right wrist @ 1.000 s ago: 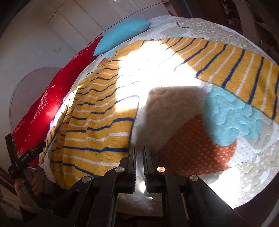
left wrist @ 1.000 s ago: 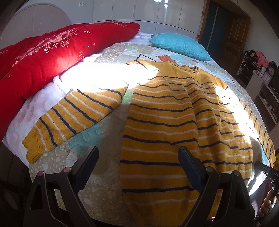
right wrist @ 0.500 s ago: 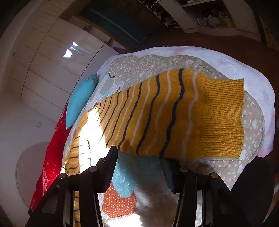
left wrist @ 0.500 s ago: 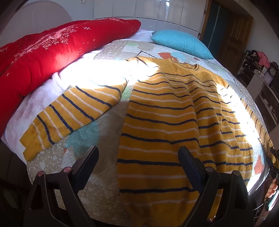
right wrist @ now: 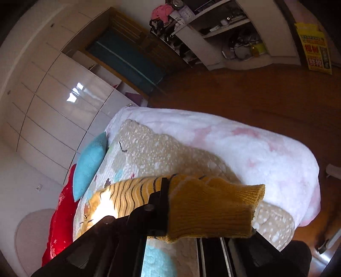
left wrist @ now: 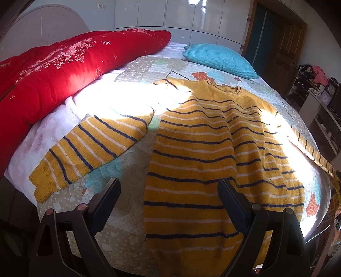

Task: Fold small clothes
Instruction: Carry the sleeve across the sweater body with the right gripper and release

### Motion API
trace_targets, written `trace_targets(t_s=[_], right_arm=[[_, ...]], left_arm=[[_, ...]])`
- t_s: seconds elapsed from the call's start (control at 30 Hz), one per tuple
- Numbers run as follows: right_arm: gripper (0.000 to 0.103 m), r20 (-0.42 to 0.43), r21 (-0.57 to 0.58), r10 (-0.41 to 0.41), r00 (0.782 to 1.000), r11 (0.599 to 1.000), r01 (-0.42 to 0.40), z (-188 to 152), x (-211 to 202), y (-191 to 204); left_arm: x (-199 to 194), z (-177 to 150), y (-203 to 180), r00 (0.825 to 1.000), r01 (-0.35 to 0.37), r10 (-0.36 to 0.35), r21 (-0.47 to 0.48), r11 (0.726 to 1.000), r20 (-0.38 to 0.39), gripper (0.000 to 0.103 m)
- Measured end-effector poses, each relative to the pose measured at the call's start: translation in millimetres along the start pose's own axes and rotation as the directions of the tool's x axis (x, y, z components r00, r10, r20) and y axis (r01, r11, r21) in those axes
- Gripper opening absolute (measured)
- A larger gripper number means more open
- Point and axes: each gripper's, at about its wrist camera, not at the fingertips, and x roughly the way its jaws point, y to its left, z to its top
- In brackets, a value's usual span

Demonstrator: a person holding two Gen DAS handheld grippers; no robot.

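A yellow sweater (left wrist: 204, 153) with navy and white stripes lies flat, front up, on the quilted bed (left wrist: 127, 187). Its left sleeve (left wrist: 89, 149) is spread out to the side. My left gripper (left wrist: 168, 204) is open and empty, hovering above the sweater's hem. In the right wrist view my right gripper (right wrist: 170, 204) is shut on the cuff of the right sleeve (right wrist: 213, 211), which bunches over the fingers and is lifted off the quilt. One finger (right wrist: 164, 196) shows; the other is hidden by the cuff.
A red duvet (left wrist: 64, 70) lies along the left side of the bed and a turquoise pillow (left wrist: 221, 59) at its head. White wardrobes (left wrist: 191, 17), a wooden door and shelves (right wrist: 230, 38) stand beyond. The bed's right edge drops to a wooden floor (right wrist: 255, 95).
My right gripper swung right from the sweater's body to the right sleeve, opened, then shut on the cuff and raised it. My left gripper stayed open and shifted only slightly.
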Motion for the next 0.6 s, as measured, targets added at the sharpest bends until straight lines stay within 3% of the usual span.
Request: trace_targets(t_s=[0.1,0.23,0.3,0.4,0.6], right_arm=[[0.006,0.012,-0.075,0.001,1.0,0.997,0.0,21,7,43],[0.006,-0.079,-0.277,0.078,0.994,0.956,-0.097,12,35,143],[0.005,-0.152,-0.378,0.113,0.982,0.911,-0.163,-14,53,202],[0.006,-0.285,-0.469,0.15,0.947,0.84,-0.274,-66,88,283],[0.005,-0.464,-0.61,0.07,0.883,0.698,-0.376,-204,159,394]], left_arm=[[-7,2,11,1.0,0.001,-0.001,-0.031,1.0,0.016,0.091],[-16,-1,26,0.998,0.012,-0.008,-0.063,0.998,0.055,0.091],[-17,-5,33,0.998,0.017,-0.012,-0.067,0.998,0.065,0.091],[-16,-12,47,0.998,0.017,-0.012,-0.076,0.997,0.065,0.091],[-20,-24,90,0.997,0.019,-0.006,-0.156,0.988,0.083,0.091]])
